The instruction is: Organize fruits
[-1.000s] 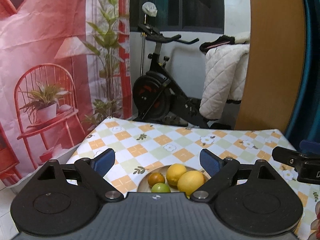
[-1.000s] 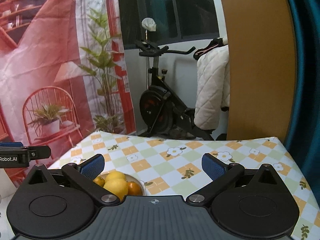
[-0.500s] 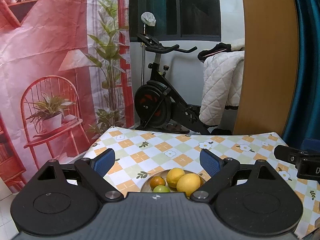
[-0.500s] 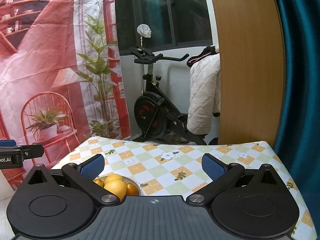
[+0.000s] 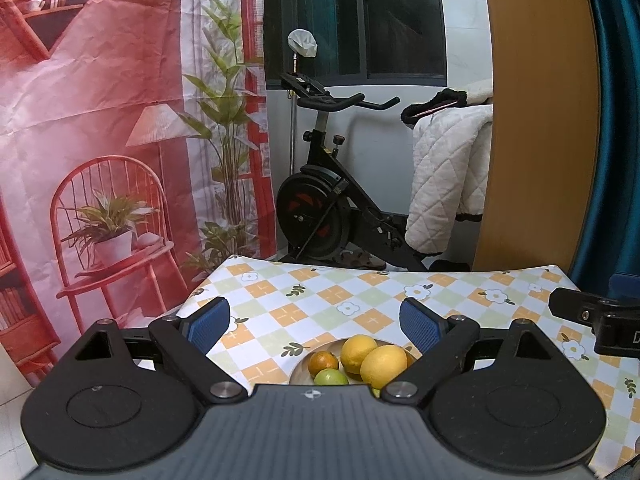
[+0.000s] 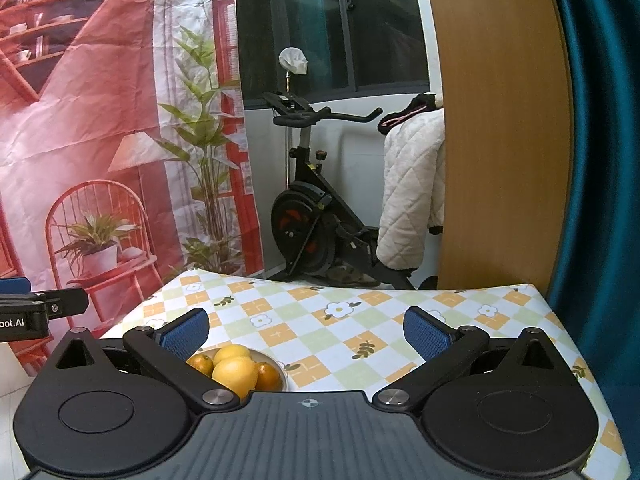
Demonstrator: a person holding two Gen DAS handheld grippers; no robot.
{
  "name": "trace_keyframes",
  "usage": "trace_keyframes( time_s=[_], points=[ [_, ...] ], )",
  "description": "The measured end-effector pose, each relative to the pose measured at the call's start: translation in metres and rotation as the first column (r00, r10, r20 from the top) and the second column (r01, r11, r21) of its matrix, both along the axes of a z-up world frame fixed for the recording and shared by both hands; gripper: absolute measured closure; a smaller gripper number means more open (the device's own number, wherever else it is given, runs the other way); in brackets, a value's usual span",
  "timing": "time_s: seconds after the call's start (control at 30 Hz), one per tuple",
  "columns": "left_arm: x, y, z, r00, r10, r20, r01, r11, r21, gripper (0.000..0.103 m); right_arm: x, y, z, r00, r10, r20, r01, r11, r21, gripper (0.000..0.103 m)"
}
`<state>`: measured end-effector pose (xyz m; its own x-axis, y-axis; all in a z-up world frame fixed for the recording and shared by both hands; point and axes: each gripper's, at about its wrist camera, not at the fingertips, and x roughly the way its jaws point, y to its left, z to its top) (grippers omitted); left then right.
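A metal bowl sits on the checked tablecloth and holds two lemons, a small orange and a green lime. My left gripper is open and empty, held above and just behind the bowl. In the right wrist view the bowl lies low on the left, partly behind the left finger, with lemons and oranges in it. My right gripper is open and empty over bare cloth to the right of the bowl.
The table's far edge is close. Behind it stand an exercise bike, a white quilt, a wooden panel and a red printed backdrop. A blue curtain hangs at the right.
Both grippers have drawn back and risen, so more of the table's far edge and the room show. The fruit has not moved. Both stay open.
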<state>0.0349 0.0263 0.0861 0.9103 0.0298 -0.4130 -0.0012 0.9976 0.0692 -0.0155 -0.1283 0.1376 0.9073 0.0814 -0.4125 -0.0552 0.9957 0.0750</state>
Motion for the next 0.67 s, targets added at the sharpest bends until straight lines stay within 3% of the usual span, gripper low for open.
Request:
trace_keyframes(
  time_s=[0.67],
  points=[
    [0.002,0.0041,-0.0029,1.0,-0.011,-0.027,0.01,1.0,-0.02,0.009,0.0056,0.0071,-0.005,1.0,0.009,-0.03,-0.009,1.0,-0.008,0.0]
  ],
)
